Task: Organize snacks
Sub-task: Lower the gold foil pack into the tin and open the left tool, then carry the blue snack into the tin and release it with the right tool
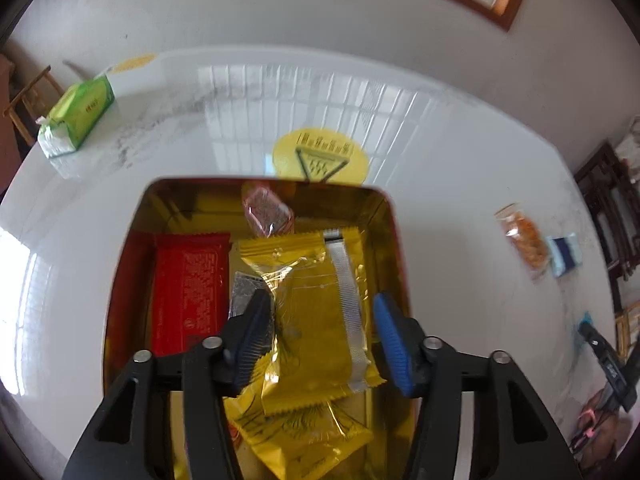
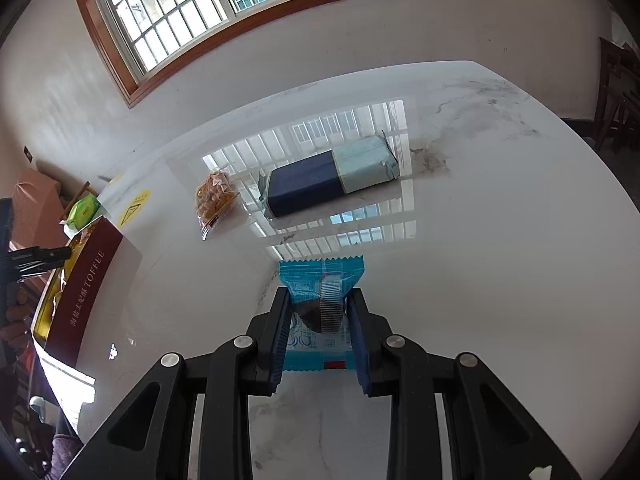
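In the left wrist view, the left gripper (image 1: 320, 316) hangs with fingers wide over the toffee tin (image 1: 384, 216); a yellow snack packet (image 1: 316, 312) lies in the tin between them, the left finger touching it.

In the right wrist view, the right gripper (image 2: 320, 316) holds a blue snack packet (image 2: 320, 280) narrowly above the white table (image 2: 500, 280), and its far end sticks out beyond the fingertips.

Daylight is pouring through the barred window (image 2: 224, 12) at eleven o'clock, throwing gridded glare across the glossy tabletop (image 2: 500, 240). Both fisheye views are bending and darkening at the rims; the orange snack bag (image 1: 524, 242) at three o'clock is smearing.
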The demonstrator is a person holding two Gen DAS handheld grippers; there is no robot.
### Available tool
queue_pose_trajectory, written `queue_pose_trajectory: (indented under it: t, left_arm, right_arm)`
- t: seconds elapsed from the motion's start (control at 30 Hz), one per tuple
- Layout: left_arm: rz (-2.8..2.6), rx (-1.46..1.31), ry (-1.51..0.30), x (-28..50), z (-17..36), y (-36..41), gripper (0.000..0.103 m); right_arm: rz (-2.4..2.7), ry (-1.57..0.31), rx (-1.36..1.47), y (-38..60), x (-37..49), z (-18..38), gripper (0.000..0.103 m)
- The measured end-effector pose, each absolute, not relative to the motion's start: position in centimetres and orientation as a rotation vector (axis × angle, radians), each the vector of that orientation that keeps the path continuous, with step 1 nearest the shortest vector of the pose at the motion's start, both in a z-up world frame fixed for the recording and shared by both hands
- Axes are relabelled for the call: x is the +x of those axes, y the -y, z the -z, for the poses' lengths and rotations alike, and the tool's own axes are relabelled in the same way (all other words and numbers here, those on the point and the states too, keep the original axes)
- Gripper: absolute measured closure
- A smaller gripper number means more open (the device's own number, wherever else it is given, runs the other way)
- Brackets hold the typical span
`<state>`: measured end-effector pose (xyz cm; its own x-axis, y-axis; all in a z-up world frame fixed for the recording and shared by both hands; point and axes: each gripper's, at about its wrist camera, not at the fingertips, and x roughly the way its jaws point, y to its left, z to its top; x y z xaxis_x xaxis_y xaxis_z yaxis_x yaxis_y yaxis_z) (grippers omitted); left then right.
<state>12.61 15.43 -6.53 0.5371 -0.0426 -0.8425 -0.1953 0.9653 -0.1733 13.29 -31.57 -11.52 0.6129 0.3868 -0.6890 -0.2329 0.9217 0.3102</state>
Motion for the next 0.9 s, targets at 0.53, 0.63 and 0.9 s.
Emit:
queue_pose_trajectory:
  t: [0.53, 0.63, 0.9]
  left_arm:
    - [-0.357, -0.151, -0.704, 2.7, 4.0, -18.4, 0.034]
    - [-0.373, -0.105, -0.701, 2.5, 4.7, -18.2, 0.034]
    - [-0.376, -0.082, -0.689, 2.4, 5.9, -19.1, 0.034]
  right_arm:
    - [-0.335, -0.842, 0.187, 31.4, 13.2, 11.6, 0.077]
    - [-0.326, -0.845, 0.183, 31.4, 13.3, 11.7, 0.076]
    - [-0.306, -0.845, 0.153, 30.8, 12.9, 11.6, 0.075]
